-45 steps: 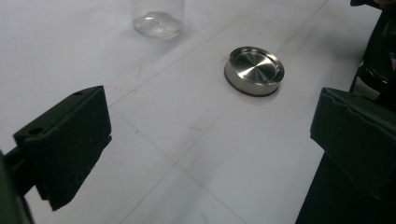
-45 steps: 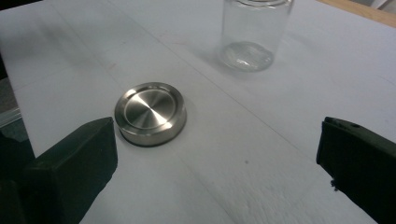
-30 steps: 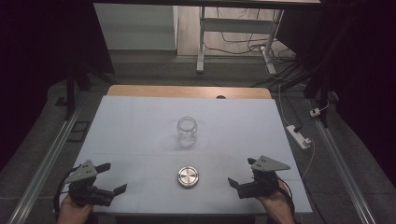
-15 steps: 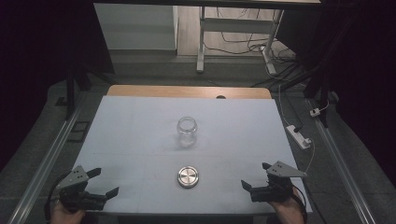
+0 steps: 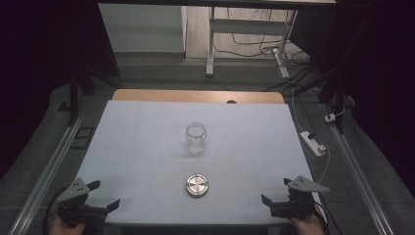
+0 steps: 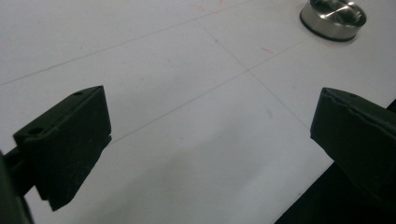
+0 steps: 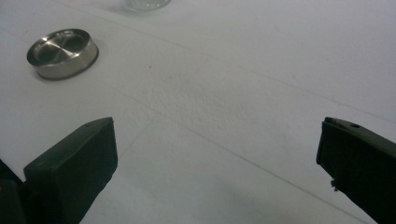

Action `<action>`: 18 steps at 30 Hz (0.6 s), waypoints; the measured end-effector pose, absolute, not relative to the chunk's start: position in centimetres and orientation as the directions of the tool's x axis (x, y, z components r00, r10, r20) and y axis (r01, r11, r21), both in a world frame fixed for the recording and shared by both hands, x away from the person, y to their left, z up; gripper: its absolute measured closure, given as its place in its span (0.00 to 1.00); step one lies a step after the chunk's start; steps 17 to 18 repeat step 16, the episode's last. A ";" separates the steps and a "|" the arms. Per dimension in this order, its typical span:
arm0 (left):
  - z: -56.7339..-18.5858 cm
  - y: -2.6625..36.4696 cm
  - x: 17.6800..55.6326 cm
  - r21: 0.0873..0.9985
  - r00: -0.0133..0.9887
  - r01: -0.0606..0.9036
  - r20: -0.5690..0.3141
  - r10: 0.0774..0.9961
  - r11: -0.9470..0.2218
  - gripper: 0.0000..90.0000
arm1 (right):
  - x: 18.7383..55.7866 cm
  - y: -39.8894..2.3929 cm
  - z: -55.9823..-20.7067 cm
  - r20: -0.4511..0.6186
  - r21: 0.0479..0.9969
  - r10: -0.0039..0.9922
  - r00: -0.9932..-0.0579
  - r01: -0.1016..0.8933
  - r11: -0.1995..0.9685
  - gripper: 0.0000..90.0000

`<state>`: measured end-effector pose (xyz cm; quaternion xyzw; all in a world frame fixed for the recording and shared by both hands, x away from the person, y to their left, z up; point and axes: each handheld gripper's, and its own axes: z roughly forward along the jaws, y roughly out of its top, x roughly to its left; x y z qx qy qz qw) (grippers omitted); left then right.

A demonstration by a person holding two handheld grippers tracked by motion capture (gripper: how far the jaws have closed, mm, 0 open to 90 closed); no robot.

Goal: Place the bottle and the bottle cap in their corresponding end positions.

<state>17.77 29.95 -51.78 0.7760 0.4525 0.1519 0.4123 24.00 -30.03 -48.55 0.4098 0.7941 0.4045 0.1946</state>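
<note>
Gaping wide and empty, each gripper (image 5: 100,195) (image 5: 275,191) flanks the metal lid (image 5: 197,186).

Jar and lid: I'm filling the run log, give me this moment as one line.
glass jar: upright, lid off | metal lid: on table, untouched | left gripper: open | right gripper: open

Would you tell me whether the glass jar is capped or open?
Open: the glass jar stands upright with a bare mouth, and the metal lid lies apart on the table.
</note>
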 end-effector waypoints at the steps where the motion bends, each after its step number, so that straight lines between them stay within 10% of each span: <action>1: -51.9 30.0 17.7 0.773 0.541 0.582 -0.135 0.830 -0.253 0.00 | 23.9 -30.1 -48.6 0.021 0.799 0.811 -0.585 0.497 0.338 0.00; 18: -52.3 30.1 17.6 0.735 0.523 0.623 -0.139 0.841 -0.266 0.00 | 23.5 -30.6 -49.5 0.022 0.748 0.828 -0.561 0.558 0.359 0.00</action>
